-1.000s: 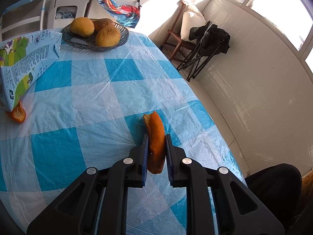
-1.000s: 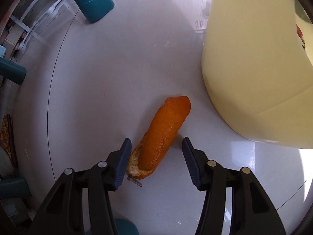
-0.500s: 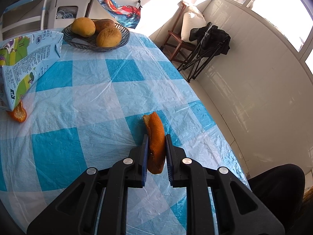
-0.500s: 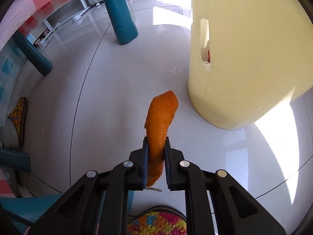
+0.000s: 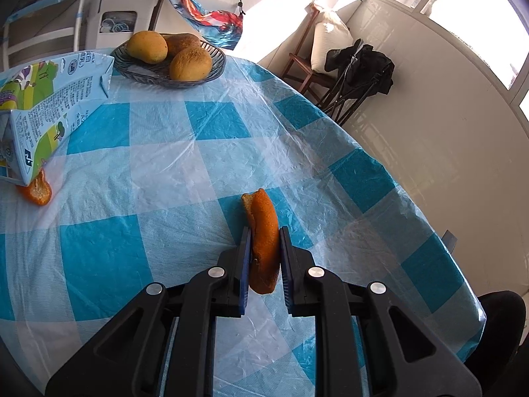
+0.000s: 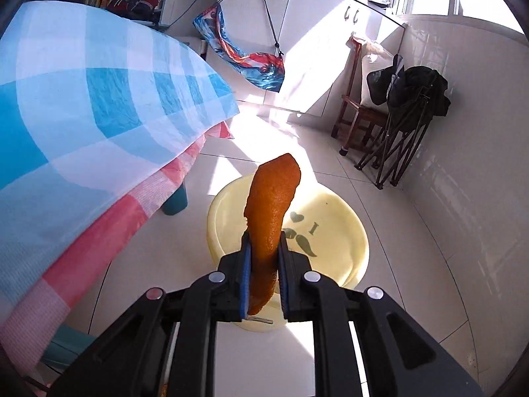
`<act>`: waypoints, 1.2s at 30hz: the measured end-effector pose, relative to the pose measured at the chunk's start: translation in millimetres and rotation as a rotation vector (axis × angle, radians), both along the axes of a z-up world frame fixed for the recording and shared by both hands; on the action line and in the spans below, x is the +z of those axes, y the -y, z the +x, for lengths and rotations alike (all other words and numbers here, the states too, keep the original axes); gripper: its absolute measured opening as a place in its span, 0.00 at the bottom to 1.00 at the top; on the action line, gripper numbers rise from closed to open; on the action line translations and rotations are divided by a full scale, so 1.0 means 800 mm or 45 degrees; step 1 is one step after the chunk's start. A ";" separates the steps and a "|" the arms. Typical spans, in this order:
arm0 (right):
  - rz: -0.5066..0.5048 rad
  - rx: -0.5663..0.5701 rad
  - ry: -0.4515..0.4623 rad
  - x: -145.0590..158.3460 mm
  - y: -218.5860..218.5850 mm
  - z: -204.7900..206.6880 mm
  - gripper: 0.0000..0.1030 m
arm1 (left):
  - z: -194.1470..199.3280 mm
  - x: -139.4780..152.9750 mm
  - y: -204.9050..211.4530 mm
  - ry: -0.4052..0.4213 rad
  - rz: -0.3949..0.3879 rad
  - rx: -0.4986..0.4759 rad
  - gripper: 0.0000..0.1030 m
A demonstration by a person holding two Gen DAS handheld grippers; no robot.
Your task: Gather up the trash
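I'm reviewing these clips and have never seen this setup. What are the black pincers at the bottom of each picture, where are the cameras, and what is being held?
No robot here: a person carries a two-finger black tool in each hand, with a wide-angle camera on each looking along its fingers.

The left tool is over a table with a blue-and-white checked tablecloth. It is clamped on a curled strip of orange peel. On the cloth lie a tipped blue-and-green drink carton, another small orange peel scrap and a dark woven bowl of yellow-brown fruit.

The right tool is beside the table, above a pale yellow plastic bin on the floor, clamped on a longer orange peel piece.
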State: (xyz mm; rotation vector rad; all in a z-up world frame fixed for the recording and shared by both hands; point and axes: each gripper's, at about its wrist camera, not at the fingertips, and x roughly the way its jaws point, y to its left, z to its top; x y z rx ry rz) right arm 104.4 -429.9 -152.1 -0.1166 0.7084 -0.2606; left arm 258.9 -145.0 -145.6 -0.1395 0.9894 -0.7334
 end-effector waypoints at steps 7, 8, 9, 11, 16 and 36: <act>0.036 -0.044 -0.047 -0.042 0.062 0.046 0.20 | 0.000 0.000 -0.001 -0.007 -0.011 0.001 0.15; 0.050 -0.035 -0.092 -0.053 0.053 0.032 0.30 | 0.000 0.000 -0.001 -0.007 -0.011 0.001 0.15; 0.042 -0.047 -0.126 -0.062 0.057 0.034 0.37 | 0.000 0.000 -0.001 -0.007 -0.010 0.001 0.15; 0.032 -0.063 -0.151 -0.070 0.057 0.019 0.43 | 0.000 0.000 -0.001 -0.007 -0.012 0.001 0.15; -0.022 -0.097 -0.134 -0.055 0.057 -0.017 0.43 | 0.000 0.000 -0.001 -0.010 -0.015 0.000 0.15; -0.695 0.097 -0.098 0.050 0.046 -0.136 0.61 | 0.001 -0.001 -0.002 -0.003 0.006 0.002 0.15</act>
